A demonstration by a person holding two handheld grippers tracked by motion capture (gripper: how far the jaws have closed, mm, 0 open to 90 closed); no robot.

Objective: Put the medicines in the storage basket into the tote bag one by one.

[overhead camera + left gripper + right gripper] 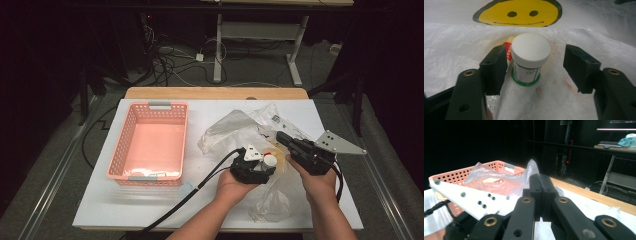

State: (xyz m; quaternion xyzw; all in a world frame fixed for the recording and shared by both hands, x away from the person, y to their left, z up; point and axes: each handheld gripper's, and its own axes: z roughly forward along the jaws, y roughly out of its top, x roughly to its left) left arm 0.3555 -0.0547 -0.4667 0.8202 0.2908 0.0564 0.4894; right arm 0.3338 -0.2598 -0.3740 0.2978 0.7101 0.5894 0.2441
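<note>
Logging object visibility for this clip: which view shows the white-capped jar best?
The left gripper view: the jar stands close and sharp on the plastic bag, its cap and label visible. The high view shows only a small white cap.

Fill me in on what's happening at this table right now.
A person works at the table with a gripper in each hand. The left gripper is open, its jaws on either side of a small white-capped jar that stands inside a white plastic bag printed with a yellow smiley face. The jaws do not yet grip the jar. The right gripper is shut on a fold of the plastic bag, lifting it. A pink basket sits off to the left side.
</note>
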